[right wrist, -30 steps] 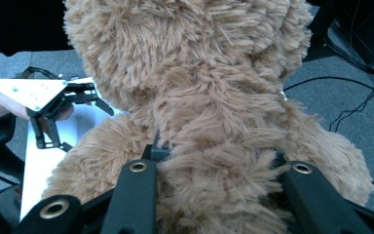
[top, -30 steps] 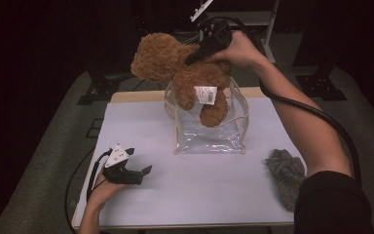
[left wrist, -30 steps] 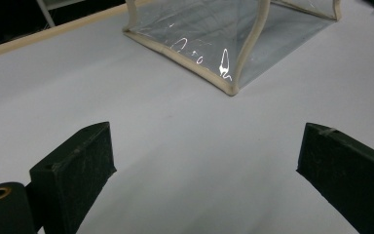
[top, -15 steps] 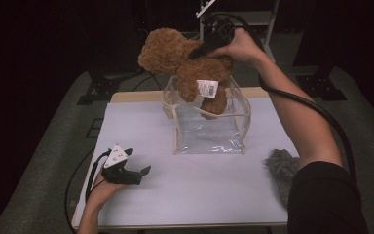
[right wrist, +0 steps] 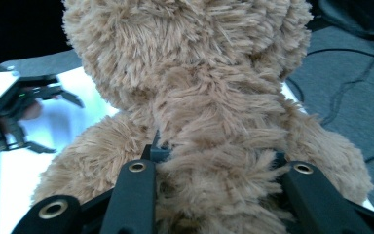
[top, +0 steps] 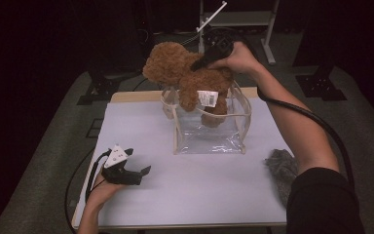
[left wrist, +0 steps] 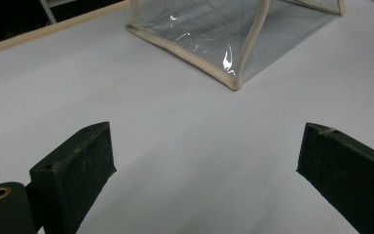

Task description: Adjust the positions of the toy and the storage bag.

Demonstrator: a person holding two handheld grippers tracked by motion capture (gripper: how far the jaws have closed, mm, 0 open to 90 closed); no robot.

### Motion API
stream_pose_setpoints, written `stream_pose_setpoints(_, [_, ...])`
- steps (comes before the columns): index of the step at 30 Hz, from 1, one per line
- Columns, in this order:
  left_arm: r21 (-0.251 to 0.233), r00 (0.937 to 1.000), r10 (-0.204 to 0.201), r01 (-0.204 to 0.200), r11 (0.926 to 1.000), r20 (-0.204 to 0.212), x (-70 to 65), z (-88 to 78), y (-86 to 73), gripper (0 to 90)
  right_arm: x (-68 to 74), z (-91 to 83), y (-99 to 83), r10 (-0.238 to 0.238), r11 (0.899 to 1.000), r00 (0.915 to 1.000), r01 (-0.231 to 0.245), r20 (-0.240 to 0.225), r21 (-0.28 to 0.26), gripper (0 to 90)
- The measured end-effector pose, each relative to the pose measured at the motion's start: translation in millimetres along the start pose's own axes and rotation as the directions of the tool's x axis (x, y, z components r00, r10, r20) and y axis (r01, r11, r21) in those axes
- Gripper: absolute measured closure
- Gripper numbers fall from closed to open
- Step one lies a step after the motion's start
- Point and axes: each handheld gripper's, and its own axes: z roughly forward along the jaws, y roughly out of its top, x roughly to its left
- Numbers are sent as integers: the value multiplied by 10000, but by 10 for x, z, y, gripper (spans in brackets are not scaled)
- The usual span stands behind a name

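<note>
Gripping fuzzy brown teddy bear (top: 190, 80)

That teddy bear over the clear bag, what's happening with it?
A person holds a two-jaw gripper in each hand. The right gripper is clamped on the brown teddy bear, which hangs over the open top of the clear plastic bag, its legs already inside. The left gripper rests on the white table with its jaws open and nothing between them. A grey cloth lies near the table's right edge.
</note>
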Motion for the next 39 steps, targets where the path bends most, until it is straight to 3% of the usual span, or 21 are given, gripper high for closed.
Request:
stream_pose_setpoints(9, [53, 10000, -28, 27, 10000, 32, 2, 4, -9, 57, -235, -145, -106, 657, 9972, 9948, -626, 784, -413, 626])
stream_pose_setpoints(16, [69, 10000, -11, 10, 10000, 82, -6, 10, -6, 57, -247, -172, -147, 664, 9969, 9902, -607, 1225, -497, 625])
stream_pose_setpoints(24, [52, 10000, -35, 35, 10000, 77, -9, 7, -10, 57, -145, -31, -268, 307, 9995, 9925, -310, 1179, 10, 624])
stream_pose_setpoints(31, [28, 10000, -10, 10, 10000, 78, -12, 3, -3, 57, -15, 139, -525, 153, 9981, 9952, -209, 963, 579, 625])
stream_pose_setpoints(39, [53, 9999, 14, -15, 10000, 127, -20, 9, 1, 57, 45, 264, -781, 345, 9904, 9971, -432, 681, 1312, 626])
